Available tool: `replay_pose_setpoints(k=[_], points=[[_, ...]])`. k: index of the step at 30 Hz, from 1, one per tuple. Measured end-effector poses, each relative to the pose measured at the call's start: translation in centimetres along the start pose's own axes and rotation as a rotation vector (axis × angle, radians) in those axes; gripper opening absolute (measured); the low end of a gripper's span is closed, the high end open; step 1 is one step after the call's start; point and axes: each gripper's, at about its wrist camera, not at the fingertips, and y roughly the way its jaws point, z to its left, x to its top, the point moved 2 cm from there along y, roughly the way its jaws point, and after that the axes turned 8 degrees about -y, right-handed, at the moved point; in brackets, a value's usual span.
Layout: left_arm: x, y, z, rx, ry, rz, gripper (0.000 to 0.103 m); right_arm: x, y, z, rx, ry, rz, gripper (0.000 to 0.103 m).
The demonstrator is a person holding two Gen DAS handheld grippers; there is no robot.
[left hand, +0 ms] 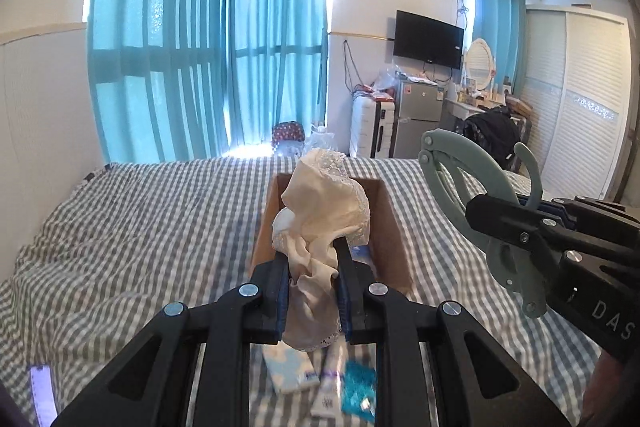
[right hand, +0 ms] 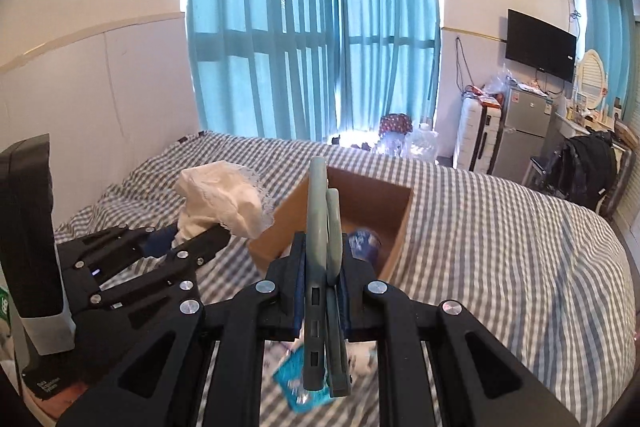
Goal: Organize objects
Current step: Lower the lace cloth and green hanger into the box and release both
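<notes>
My left gripper (left hand: 313, 259) is shut on a cream lace-trimmed garment (left hand: 324, 211) and holds it up in front of an open cardboard box (left hand: 390, 223) on the bed. From the right wrist view the garment (right hand: 220, 201) hangs left of the box (right hand: 394, 223). My right gripper (right hand: 323, 251) is shut on a grey-green folding hanger (right hand: 320, 211), held upright just before the box; it also shows in the left wrist view (left hand: 472, 203). A blue-white packet (right hand: 362, 243) lies inside the box.
The bed has a grey-white checked sheet (left hand: 140, 227). Below the left gripper lie a light blue packet (left hand: 290, 367), a white tube (left hand: 330, 383) and a teal packet (left hand: 360, 387). A suitcase, fridge (left hand: 416, 115) and chair with a backpack stand beyond the bed.
</notes>
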Motion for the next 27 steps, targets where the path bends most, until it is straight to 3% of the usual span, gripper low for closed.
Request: replay_pose_setpoints(k=[12, 19, 27], points=[[3.7, 12.4, 2.5, 0.038, -0.093, 0.053, 0.02, 3.6, 13.2, -5.0, -0.02, 0.024, 0.039, 0.013], [0.6, 18.0, 3.1, 0.058, -0.077, 0.142, 0.02, 0.4, 21.0, -7.1, -0.007, 0.068, 0.135, 0.013], [-1.0, 19.9, 3.7, 0.067, -0.027, 0.171, 0.02, -2.0, 23.9, -7.9, 0.023, 0.1, 0.177, 0.013]])
